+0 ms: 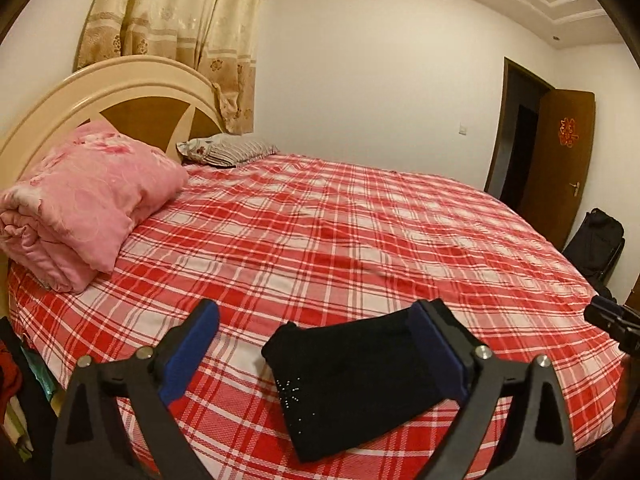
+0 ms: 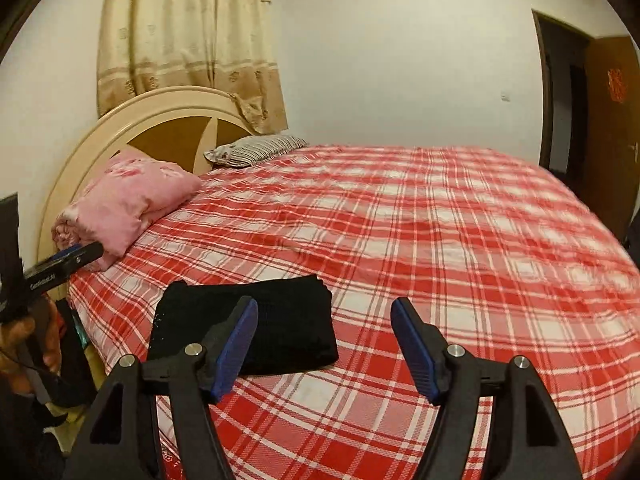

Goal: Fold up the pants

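The folded black pants [image 1: 352, 384] are lying on the checked bed [image 1: 360, 220], ahead of the left gripper [image 1: 320, 344] and the right gripper [image 2: 324, 344], both fingers spread apart, gripping nothing.

Red-and-white plaid sheet [image 1: 340, 232] covers the whole bed. Folded pink quilt [image 1: 80, 208] sits at the head-end corner against the cream headboard [image 1: 120, 84], striped pillow [image 1: 228, 152] at the far head corner. Beige curtain [image 1: 176, 20] behind, brown door [image 1: 560, 160] open past the foot end.
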A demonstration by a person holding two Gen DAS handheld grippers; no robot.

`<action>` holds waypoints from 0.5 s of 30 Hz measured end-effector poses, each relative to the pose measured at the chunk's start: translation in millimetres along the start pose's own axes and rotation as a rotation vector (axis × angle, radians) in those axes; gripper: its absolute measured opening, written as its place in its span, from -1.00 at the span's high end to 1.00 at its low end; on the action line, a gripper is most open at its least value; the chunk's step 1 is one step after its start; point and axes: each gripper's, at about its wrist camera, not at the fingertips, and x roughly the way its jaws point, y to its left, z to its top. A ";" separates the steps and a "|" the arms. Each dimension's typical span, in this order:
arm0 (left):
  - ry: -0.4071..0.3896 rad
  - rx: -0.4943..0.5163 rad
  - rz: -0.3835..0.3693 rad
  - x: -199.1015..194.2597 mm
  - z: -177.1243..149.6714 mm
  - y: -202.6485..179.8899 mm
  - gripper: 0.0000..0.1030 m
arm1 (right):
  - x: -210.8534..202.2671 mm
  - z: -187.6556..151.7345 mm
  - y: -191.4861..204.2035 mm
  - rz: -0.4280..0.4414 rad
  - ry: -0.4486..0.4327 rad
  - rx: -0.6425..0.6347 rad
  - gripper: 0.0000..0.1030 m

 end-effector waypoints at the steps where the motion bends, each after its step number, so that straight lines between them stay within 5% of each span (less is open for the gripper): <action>1: -0.004 0.004 0.001 -0.3 0.6 -1.3 -0.90 | -2.3 0.3 3.0 0.003 -0.006 -0.009 -0.37; 15: -0.009 0.031 -0.002 -6.9 -2.5 -11.8 -0.93 | -16.2 4.0 4.7 -0.003 -0.049 -0.009 -0.37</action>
